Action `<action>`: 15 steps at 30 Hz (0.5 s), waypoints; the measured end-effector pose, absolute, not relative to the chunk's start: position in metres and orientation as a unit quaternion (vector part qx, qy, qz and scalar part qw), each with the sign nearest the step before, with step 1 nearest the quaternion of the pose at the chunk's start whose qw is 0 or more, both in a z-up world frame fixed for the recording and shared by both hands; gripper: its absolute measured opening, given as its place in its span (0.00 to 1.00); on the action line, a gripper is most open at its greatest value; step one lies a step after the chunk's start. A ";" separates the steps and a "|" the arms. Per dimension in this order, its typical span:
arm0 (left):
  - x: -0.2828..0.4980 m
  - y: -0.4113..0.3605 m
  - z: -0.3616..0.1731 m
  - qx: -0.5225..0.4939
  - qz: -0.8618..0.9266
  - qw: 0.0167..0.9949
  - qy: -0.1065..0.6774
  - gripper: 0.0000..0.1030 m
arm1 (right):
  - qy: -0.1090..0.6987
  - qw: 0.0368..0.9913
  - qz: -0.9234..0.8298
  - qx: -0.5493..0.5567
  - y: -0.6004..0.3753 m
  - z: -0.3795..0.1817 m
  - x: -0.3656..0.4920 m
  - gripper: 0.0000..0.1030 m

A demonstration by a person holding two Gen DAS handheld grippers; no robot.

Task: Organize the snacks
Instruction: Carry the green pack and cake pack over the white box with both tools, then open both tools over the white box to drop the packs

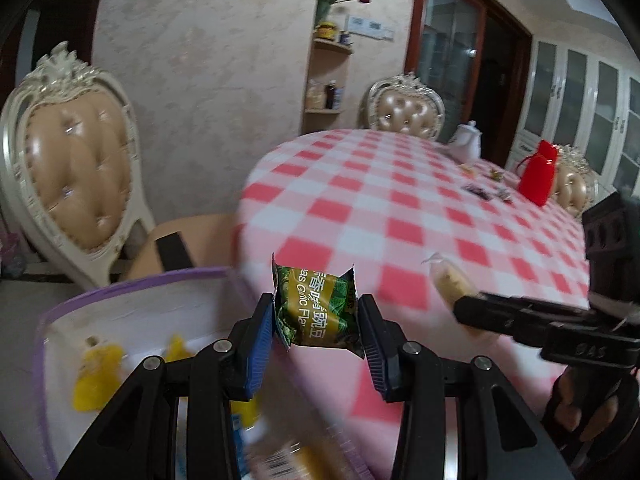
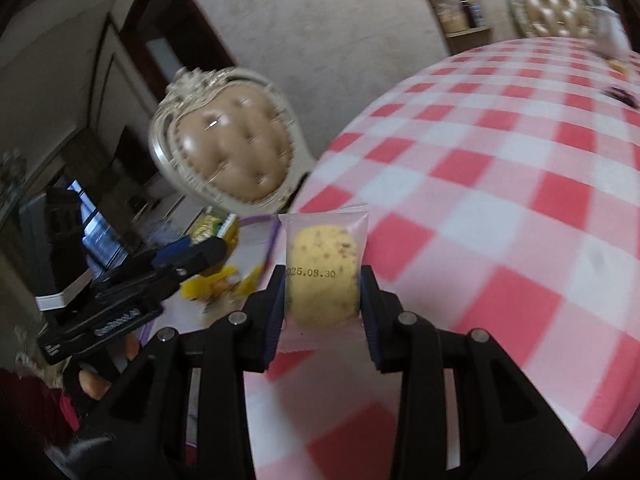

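Observation:
My left gripper (image 1: 318, 316) is shut on a green pea-snack packet (image 1: 316, 308) and holds it in the air above the near edge of the checked table, just right of a purple-rimmed white box (image 1: 132, 300). The box holds several yellow wrapped snacks (image 1: 96, 376). My right gripper (image 2: 322, 292) is shut on a clear-wrapped yellow cookie (image 2: 322, 276), above the table's edge. It shows in the left wrist view (image 1: 464, 300) at the right. The left gripper shows in the right wrist view (image 2: 216, 248), over the box.
The round table has a red-and-white checked cloth (image 1: 400, 208). A red pouch (image 1: 538, 176), a white teapot (image 1: 466, 138) and a few small snacks (image 1: 476, 192) lie at its far side. Padded chairs (image 1: 72, 168) stand around it.

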State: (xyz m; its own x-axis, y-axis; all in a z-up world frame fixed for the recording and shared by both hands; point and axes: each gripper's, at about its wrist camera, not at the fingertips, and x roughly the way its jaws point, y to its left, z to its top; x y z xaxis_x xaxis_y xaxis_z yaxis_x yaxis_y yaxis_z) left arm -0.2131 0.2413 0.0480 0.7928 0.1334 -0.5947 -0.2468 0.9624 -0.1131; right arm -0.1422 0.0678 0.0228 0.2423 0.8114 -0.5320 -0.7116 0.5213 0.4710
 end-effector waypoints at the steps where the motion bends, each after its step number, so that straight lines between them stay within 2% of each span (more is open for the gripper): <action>1: -0.216 0.246 0.046 -0.093 0.106 0.941 0.307 0.42 | 0.378 0.781 0.493 0.062 0.072 0.023 -0.145 0.38; 15: -0.242 0.311 0.012 -0.113 0.181 0.913 0.349 0.42 | 0.354 0.693 0.626 -0.044 0.136 0.023 -0.212 0.38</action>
State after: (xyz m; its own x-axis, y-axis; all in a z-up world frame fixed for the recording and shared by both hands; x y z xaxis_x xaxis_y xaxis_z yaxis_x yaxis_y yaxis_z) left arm -0.2423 0.3112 0.0118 0.6913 0.2507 -0.6776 -0.4089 0.9090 -0.0808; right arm -0.2124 0.1361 0.0231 -0.0355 0.8366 -0.5467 -0.8996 0.2116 0.3821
